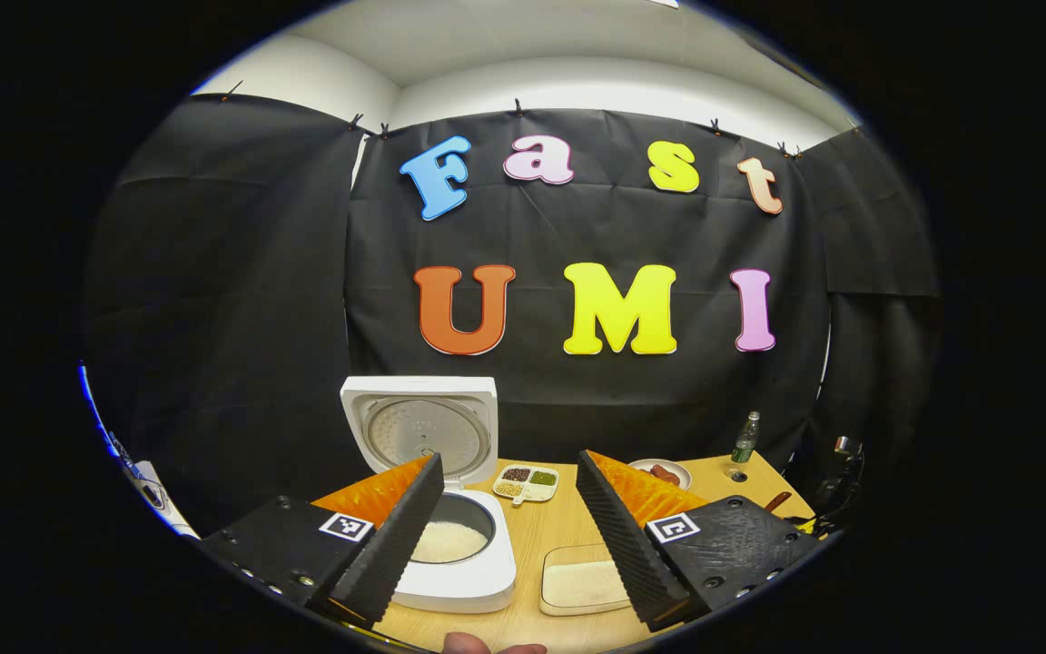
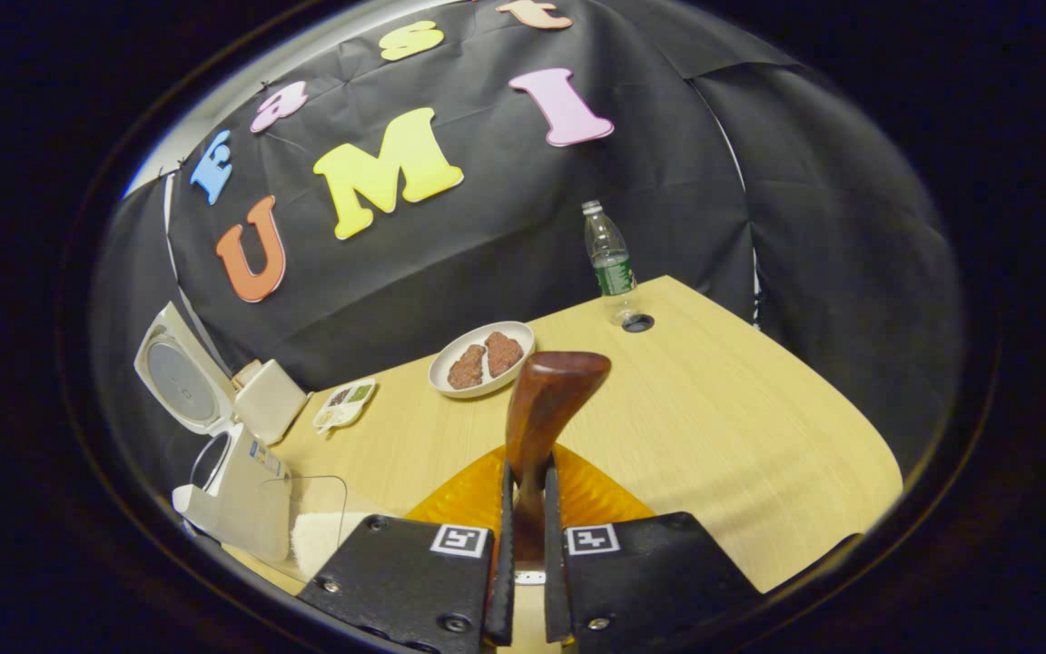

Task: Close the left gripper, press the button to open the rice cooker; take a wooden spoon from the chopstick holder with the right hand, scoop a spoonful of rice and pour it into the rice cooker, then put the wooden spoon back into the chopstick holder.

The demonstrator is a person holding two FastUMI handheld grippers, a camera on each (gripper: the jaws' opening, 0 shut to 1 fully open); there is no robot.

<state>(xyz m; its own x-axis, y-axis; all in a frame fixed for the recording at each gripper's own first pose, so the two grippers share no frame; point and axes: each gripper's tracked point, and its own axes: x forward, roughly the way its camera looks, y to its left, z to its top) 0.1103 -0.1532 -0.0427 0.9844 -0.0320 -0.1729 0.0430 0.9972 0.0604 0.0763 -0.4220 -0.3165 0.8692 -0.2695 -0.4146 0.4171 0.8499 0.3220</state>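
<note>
The white rice cooker [image 1: 459,581] stands open with its lid [image 1: 419,427] upright, and pale rice shows in its pot [image 1: 448,541]. My left gripper [image 1: 509,545] hangs open above the table in front of the cooker, its fingers wide apart with nothing between them. A shallow clear tray of rice [image 1: 582,581] lies right of the cooker. In the right gripper view my right gripper [image 2: 523,509] is shut on a dark wooden spoon [image 2: 546,400], whose broad end points forward over the table. The cooker [image 2: 232,481] and rice tray [image 2: 314,531] lie to its left.
A small divided dish of grains [image 1: 527,481] and a white plate with brown pieces of food [image 2: 482,357] sit at the back of the wooden table [image 2: 714,427]. A plastic bottle [image 2: 609,259] stands by a cable hole [image 2: 637,322]. A thumb [image 1: 487,645] shows at the bottom edge.
</note>
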